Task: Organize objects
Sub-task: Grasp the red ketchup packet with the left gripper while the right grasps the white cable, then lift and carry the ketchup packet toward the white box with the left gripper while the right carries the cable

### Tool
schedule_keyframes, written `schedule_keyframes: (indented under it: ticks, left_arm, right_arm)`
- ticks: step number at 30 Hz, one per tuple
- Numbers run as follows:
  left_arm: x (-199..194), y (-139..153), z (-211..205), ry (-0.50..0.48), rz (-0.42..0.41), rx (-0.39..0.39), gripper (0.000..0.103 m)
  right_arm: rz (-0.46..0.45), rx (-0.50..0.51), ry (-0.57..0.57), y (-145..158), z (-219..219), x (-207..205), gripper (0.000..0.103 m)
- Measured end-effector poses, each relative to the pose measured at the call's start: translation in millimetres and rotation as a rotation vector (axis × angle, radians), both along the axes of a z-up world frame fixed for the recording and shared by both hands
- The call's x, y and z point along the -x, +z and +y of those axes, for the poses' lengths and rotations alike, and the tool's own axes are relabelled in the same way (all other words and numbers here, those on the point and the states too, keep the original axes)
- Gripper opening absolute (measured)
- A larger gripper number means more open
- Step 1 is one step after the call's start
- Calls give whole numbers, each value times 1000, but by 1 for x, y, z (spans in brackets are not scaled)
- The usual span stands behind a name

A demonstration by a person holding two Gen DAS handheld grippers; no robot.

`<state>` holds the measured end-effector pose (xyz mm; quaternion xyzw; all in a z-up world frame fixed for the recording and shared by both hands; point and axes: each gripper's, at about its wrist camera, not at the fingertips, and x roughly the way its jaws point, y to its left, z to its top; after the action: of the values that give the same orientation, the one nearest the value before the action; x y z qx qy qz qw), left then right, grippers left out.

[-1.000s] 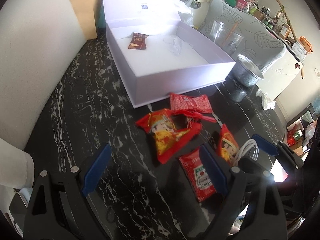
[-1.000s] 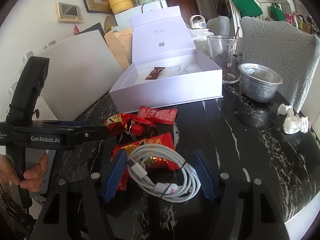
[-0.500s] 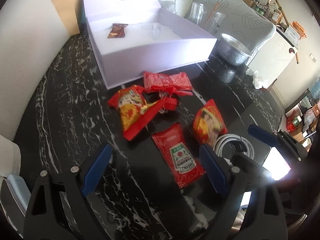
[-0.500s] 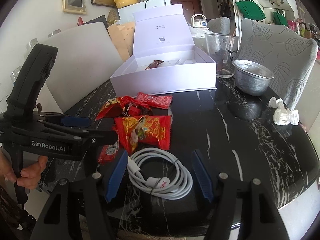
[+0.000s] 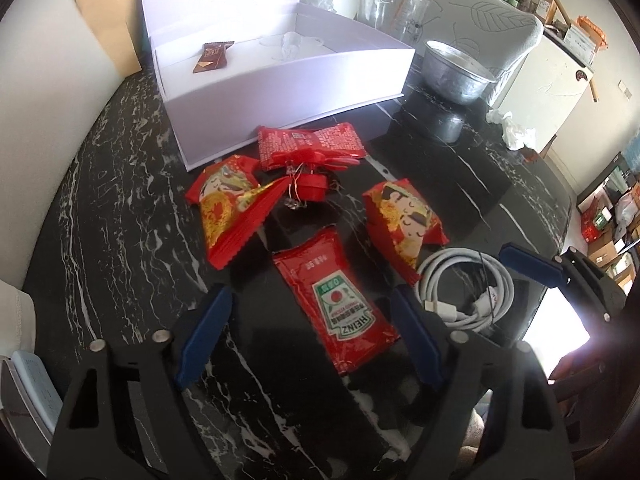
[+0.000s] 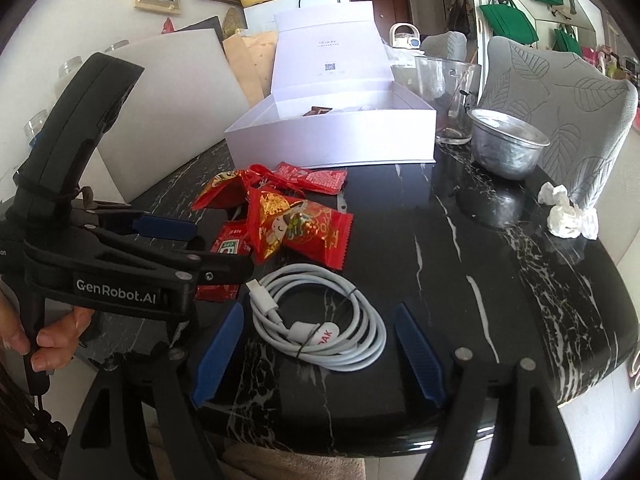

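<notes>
Between the spread blue fingers of the left tool, a Heinz ketchup sachet lies flat on the black marble surface. It looks light, soft and slick; pinching across its narrow middle seems safest. The right tool is also released, straddling a coiled white cable, limp but bundled, best gripped across the tied loops.
</notes>
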<state>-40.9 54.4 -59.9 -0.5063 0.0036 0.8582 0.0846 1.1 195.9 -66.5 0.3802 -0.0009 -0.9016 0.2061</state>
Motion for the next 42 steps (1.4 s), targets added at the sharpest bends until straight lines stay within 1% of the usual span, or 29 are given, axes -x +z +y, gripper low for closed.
schedule_keyframes:
  ticks: [3, 4, 5, 6, 7, 8, 9, 10, 11, 13, 15, 16, 17, 18, 19, 20, 23, 27, 31, 33, 34, 35, 37, 39, 42]
  left_arm:
    - [-2, 0, 5, 0, 12, 41, 62]
    - [-3, 1, 6, 0, 16, 38, 57]
    - [-3, 1, 6, -2, 19, 39, 54]
    - [-4, 2, 7, -6, 20, 36, 49]
    - [-4, 2, 8, -10, 23, 37, 41]
    - [-4, 3, 9, -16, 26, 34, 36]
    - [-5, 3, 10, -20, 26, 35, 30]
    - [-5, 3, 10, -22, 25, 38, 30]
    - [-5, 3, 10, -23, 24, 37, 29]
    - [-5, 3, 8, -23, 14, 26, 24]
    - [-5, 4, 6, -21, 2, 8, 24]
    - [-6, 4, 4, -19, -3, -3, 24]
    - [-6, 5, 2, -16, -8, -11, 24]
    - [-8, 5, 1, -12, -11, -15, 23]
    - [-9, 5, -1, -9, -14, -17, 23]
    - [-10, 5, -1, -6, -16, -16, 23]
    - [-12, 8, -3, 1, -16, -18, 23]
    - [-15, 11, -5, 6, -4, -8, 23]
    - [-17, 12, -8, 11, -6, -6, 23]
    - [-18, 12, -10, 17, -8, -9, 23]
    - [-18, 12, -11, 20, -8, -10, 23]
    - [-19, 12, -12, 23, -9, -12, 23]
    - [-20, 11, -13, 27, -11, -15, 23]
    - [-20, 11, -15, 31, -12, -13, 23]
    - [-22, 10, -17, 37, -12, -7, 23]
  right_arm:
    - [2, -15, 0, 0, -1, -1, 79]
    - [2, -19, 2, 0, -2, -1, 79]
    - [4, -18, 8, 0, -3, -2, 79]
    - [6, -20, 13, 0, -5, -2, 78]
    - [10, -29, 14, 0, -6, -3, 73]
    - [14, -43, 13, 0, -8, -4, 66]
    - [16, -50, 15, 0, -9, -4, 65]
    - [14, -45, 18, 1, -10, -4, 63]
    - [12, -36, 18, 1, -9, -3, 54]
    - [0, -14, 5, 2, -5, -2, 42]
    - [-5, 1, 6, 2, -1, -2, 39]
    - [1, -1, 0, 3, 0, -3, 32]
    - [6, -1, -9, 4, 1, -4, 28]
    - [3, 1, -17, 5, 2, -4, 25]
    - [6, -2, -29, 5, 3, -4, 17]
    - [8, 0, -36, 6, 4, -3, 14]
    - [6, 7, -40, 6, 4, -3, 13]
    - [23, -24, -34, 8, 1, -4, 13]
    - [1, -29, -34, 8, 1, 1, 14]
    - [-1, -16, -20, 9, 1, 2, 16]
    - [-1, -10, -10, 10, 0, 2, 25]
    - [0, -7, -3, 11, -1, 1, 47]
    - [4, 9, 15, 12, -4, 0, 71]
    - [2, 15, 29, 11, -9, -1, 71]
    - [2, -39, 19, 6, -18, 0, 71]
